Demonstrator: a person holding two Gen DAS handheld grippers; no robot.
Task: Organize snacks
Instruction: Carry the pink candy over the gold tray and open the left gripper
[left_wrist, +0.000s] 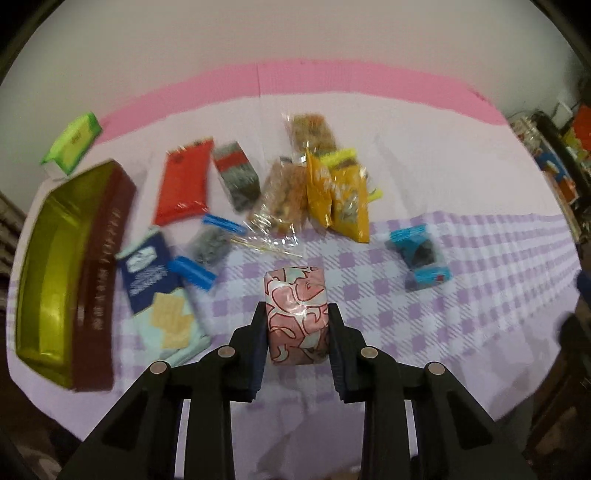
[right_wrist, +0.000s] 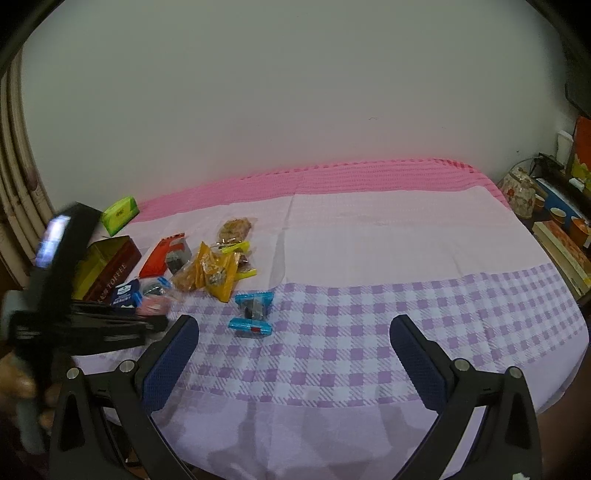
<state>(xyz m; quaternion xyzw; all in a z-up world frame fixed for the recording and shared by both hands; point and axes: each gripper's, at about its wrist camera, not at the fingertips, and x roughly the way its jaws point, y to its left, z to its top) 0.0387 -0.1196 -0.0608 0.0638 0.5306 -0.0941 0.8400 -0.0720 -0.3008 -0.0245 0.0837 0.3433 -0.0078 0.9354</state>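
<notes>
My left gripper (left_wrist: 296, 325) is shut on a pink-and-white patterned snack packet (left_wrist: 295, 314), held above the purple checked cloth. To its left stands an open toffee box (left_wrist: 62, 266) with a gold inside and brown wall, seen also in the right wrist view as the toffee box (right_wrist: 107, 266). Beside it lie a blue cracker pack (left_wrist: 159, 291), a red packet (left_wrist: 184, 184), yellow pouches (left_wrist: 340, 195) and a blue-wrapped snack (left_wrist: 419, 258). My right gripper (right_wrist: 295, 332) stands open over the checked cloth with nothing between its fingers; the blue-wrapped snack (right_wrist: 253, 312) lies just ahead of it.
A green box (left_wrist: 72, 144) sits at the far left by the pink strip of cloth (left_wrist: 332, 77). Clear bags of brittle (left_wrist: 310, 133) and blue clips (left_wrist: 192, 273) lie among the snacks. A teapot, cups and books (right_wrist: 535, 206) crowd the right edge. The blurred left gripper (right_wrist: 85, 317) fills the right wrist view's left.
</notes>
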